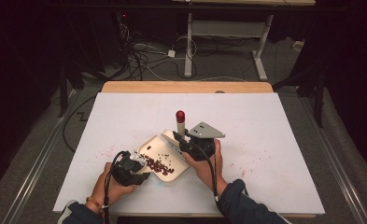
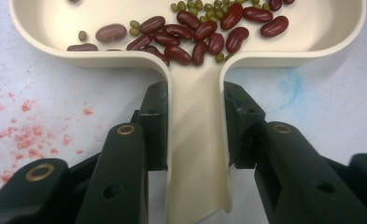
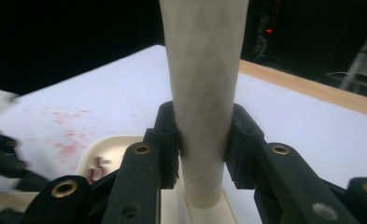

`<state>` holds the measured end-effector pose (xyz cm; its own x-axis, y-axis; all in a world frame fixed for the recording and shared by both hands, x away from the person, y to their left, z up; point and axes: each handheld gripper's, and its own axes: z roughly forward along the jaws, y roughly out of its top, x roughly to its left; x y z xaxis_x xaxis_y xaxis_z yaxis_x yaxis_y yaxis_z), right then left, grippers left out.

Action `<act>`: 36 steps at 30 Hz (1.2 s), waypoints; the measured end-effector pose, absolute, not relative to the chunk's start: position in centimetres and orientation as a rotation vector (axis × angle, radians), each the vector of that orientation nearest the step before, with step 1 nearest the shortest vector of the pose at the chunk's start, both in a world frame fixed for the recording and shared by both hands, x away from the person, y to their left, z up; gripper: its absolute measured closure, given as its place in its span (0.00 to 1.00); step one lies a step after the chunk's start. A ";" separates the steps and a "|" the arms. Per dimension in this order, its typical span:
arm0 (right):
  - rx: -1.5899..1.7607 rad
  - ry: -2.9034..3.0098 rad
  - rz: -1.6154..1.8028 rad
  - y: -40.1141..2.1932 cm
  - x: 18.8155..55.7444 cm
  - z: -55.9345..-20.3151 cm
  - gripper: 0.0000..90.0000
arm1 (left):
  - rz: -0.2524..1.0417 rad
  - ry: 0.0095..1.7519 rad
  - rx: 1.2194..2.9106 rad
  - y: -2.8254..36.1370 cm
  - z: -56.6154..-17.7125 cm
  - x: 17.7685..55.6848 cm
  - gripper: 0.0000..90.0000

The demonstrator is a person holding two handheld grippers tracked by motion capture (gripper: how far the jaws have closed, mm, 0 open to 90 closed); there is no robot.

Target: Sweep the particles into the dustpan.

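L gripper [image 2: 195, 116] clamped on dustpan [image 2: 195, 163] handle, R gripper [image 3: 202, 140] clamped on upright brush [image 3: 203, 93] handle; risk: pan tilts w/ sweep, beans [image 2: 195, 32] spill onto table [image 1: 265, 140].

A white sheet [image 1: 274, 140] covers most of the tabletop, speckled with faint red stains [image 1: 107, 150] at its left and right, and a pale blue smudge [image 2: 293, 86] marks it too. Behind it runs a bare wooden table edge [image 1: 186, 87]. Farther back, tangled cables [image 1: 139, 56] lie on the grey floor beside the white legs of another table [image 1: 189, 46].
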<state>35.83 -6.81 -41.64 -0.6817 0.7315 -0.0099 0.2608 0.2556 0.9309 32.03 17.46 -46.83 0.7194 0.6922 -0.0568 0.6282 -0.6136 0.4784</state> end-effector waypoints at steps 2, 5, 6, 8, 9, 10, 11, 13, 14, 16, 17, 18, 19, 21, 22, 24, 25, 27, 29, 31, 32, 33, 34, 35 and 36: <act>0.878 2.114 1.413 -6.2 35.3 -41.4 0.78 | 0.183 1.006 2.453 17.5 -46.8 32.0 0.71; 0.872 2.126 1.474 -6.2 35.2 -40.7 0.79 | 0.181 1.007 2.453 17.5 -46.8 32.0 0.71; 0.860 2.122 1.457 -6.2 35.2 -40.5 0.79 | 0.183 1.005 2.452 17.5 -46.8 32.0 0.71; 0.841 2.107 1.437 -6.4 35.1 -40.2 0.79 | 0.185 1.006 2.451 17.5 -46.9 32.0 0.71; 0.847 2.104 1.452 -6.6 35.2 -40.1 0.79 | 0.184 1.005 2.451 17.5 -46.9 32.0 0.71; 0.857 2.103 1.468 -6.8 35.3 -40.0 0.79 | 0.184 1.005 2.450 17.5 -46.9 32.0 0.71; 0.861 2.097 1.471 -7.0 35.4 -39.9 0.79 | 0.185 1.006 2.451 17.5 -46.9 32.0 0.71; 0.858 2.086 1.473 -7.3 35.4 -39.8 0.79 | 0.185 1.006 2.451 17.5 -46.9 32.0 0.71; 0.856 2.082 1.478 -7.5 35.4 -39.7 0.79 | 0.185 1.006 2.450 17.5 -46.9 32.0 0.71; 0.854 2.070 1.481 -7.8 35.5 -39.4 0.79 | 0.186 1.006 2.451 17.5 -46.9 32.0 0.71; 0.853 2.069 1.483 -7.9 35.5 -39.3 0.78 | 0.185 1.006 2.450 17.5 -46.9 32.0 0.71; 0.846 2.070 1.484 -8.1 35.6 -39.2 0.78 | 0.184 1.006 2.449 17.5 -46.9 32.0 0.71; 0.834 2.067 1.485 -8.2 35.7 -39.1 0.79 | 0.184 1.006 2.447 17.5 -46.9 32.0 0.71; 0.815 2.067 1.468 -8.4 35.8 -38.9 0.79 | 0.183 1.005 2.444 17.5 -46.9 32.0 0.71; 0.811 2.060 1.461 -8.6 35.9 -38.8 0.79 | 0.184 1.005 2.443 17.6 -46.9 32.0 0.71; 0.807 2.055 1.460 -9.0 36.1 -38.6 0.78 | 0.184 1.006 2.440 17.6 -46.9 32.0 0.71; 0.806 2.052 1.456 -9.2 36.2 -38.5 0.79 | 0.184 1.006 2.438 17.6 -46.9 32.0 0.71; 0.797 2.043 1.450 -9.8 36.2 -38.2 0.78 | 0.183 1.015 2.419 17.7 -47.0 32.0 0.71; 0.784 2.047 1.436 -10.5 36.3 -38.0 0.78 | 0.178 1.025 2.397 17.9 -47.1 32.0 0.71; 0.793 2.057 1.427 -11.4 36.5 -37.9 0.78 | 0.188 1.027 2.405 18.0 -47.1 32.0 0.71; 0.804 2.060 1.425 -11.9 36.6 -37.9 0.78 | 0.188 1.031 2.403 18.1 -47.1 32.0 0.71; 0.819 2.066 1.428 -12.4 36.6 -37.9 0.78 | 0.190 1.036 2.401 18.2 -47.1 31.9 0.71; 0.826 2.068 1.436 -12.9 36.6 -37.9 0.78 | 0.194 1.039 2.401 18.3 -47.1 31.9 0.71; 0.833 2.066 1.435 -13.5 36.5 -37.8 0.78 | 0.203 1.042 2.400 18.4 -47.1 31.8 0.71; 0.833 2.064 1.431 -14.0 36.4 -37.8 0.78 | 0.204 1.044 2.401 18.5 -47.1 31.8 0.71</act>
<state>36.40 -13.97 -37.76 -0.6935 0.7187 -0.0508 0.2047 0.2642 0.9425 31.80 18.54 -47.09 0.6930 0.7181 -0.0634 0.6415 -0.5742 0.5088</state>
